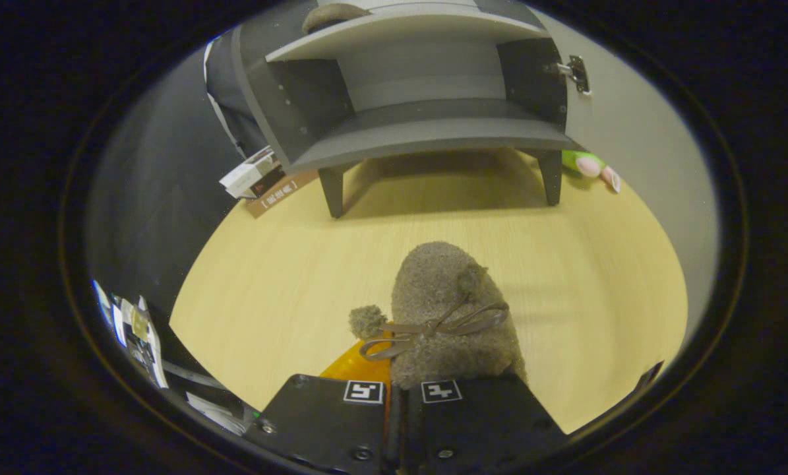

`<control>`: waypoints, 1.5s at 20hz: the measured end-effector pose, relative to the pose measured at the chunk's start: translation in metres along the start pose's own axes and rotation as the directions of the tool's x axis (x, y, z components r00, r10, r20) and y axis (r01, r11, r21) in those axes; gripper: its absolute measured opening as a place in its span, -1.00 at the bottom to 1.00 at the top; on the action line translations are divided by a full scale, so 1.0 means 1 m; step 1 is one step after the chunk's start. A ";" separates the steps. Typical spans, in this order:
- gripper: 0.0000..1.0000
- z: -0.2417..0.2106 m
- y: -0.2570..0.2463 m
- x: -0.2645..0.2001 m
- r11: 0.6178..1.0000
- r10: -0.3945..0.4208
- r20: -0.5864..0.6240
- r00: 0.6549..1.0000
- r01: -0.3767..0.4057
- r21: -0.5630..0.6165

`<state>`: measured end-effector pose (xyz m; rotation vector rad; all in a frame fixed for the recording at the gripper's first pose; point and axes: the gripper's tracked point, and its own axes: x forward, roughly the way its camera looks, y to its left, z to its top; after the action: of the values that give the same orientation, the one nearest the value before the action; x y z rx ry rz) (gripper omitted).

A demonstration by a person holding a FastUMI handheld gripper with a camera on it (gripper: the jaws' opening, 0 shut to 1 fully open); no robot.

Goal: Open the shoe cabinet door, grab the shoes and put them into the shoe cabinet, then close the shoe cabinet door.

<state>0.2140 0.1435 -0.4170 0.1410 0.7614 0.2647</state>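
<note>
Gripper view: the gripper (pixel 403 396) has its fingers nearly together, clamped on the fuzzy slipper (pixel 450 316) at its heel. It looks soft and light, likely to droop; the open shoe cabinet (pixel 426 132) stands beyond.

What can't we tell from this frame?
- Grip contact: the hand-held gripper looks closed on the fuzzy shoe, but its own body hides where the fingers meet it.
- Second shoe on the cabinet's top shelf: cut off by the view edge.
- Cabinet door: only its inner face and hinge show.
- Boxes beside the cabinet: too small to identify.
</note>
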 end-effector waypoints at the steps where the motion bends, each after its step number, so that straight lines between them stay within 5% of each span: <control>1: -0.84 0.011 0.001 -0.012 1.000 0.004 0.024 1.000 -0.004 -0.002; 8: -0.84 0.097 0.017 -0.098 0.999 0.033 0.214 0.976 -0.024 -0.046; 15: -0.84 0.184 0.030 -0.159 0.995 0.029 0.401 0.916 0.011 -0.097; 30: -0.84 0.350 0.050 -0.160 0.992 0.002 0.593 0.805 0.074 -0.104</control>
<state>0.3376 0.1345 -0.0490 0.0846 0.1178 0.2121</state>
